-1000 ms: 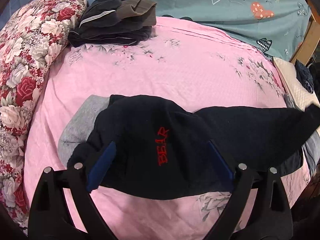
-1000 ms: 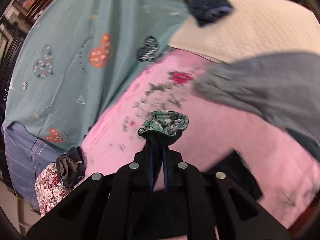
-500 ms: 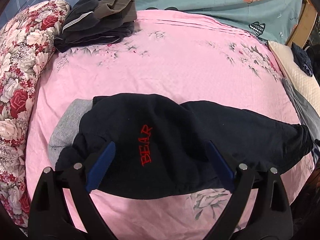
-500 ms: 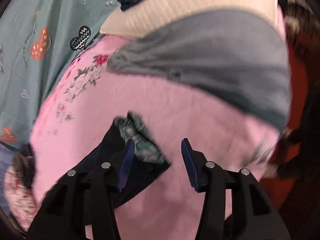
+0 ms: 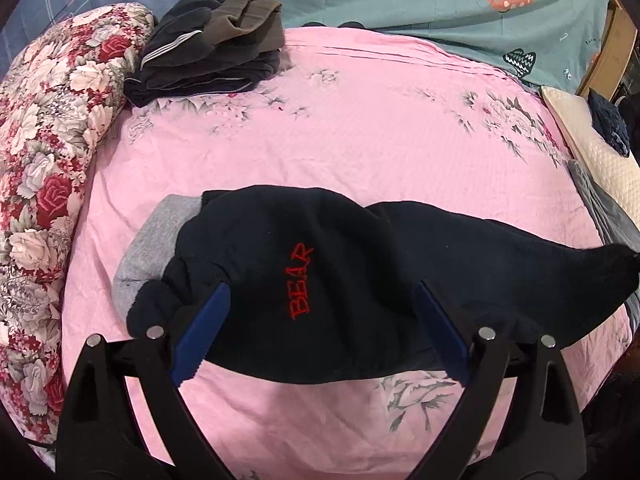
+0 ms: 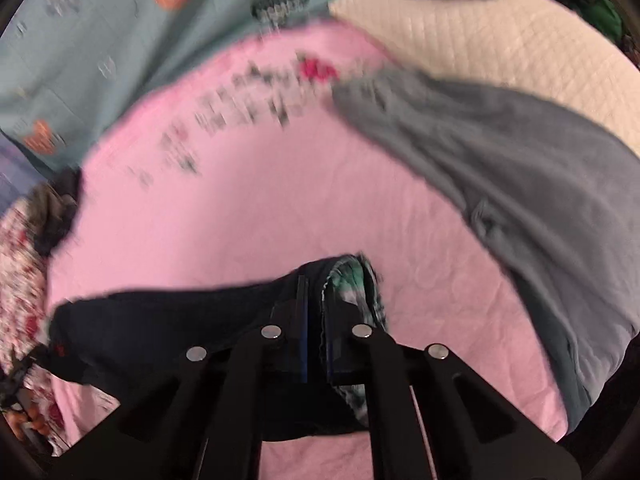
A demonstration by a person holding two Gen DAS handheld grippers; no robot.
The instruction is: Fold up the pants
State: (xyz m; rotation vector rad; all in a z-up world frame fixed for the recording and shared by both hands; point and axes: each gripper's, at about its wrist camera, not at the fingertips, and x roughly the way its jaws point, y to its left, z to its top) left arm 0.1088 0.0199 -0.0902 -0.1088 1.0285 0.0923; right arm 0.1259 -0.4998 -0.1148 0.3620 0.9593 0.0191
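Right gripper (image 6: pixel 316 316) has just been closing, and its fingers now pinch the plaid-lined waistband of the dark pants (image 5: pixel 320 280). The pants lie across the pink bed sheet (image 5: pixel 360 140), red "BEAR" facing up. Left gripper (image 5: pixel 320 336) hangs over them, fingers spread wide, gripping nothing.

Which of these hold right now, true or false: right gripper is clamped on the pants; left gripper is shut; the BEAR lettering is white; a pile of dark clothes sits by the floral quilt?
1. The right gripper is clamped on the navy pants: true, at the plaid-lined end.
2. The left gripper is shut: false, its jaws stand wide open over the pants.
3. The BEAR lettering is white: false, red.
4. A pile of dark clothes sits by the floral quilt: true.
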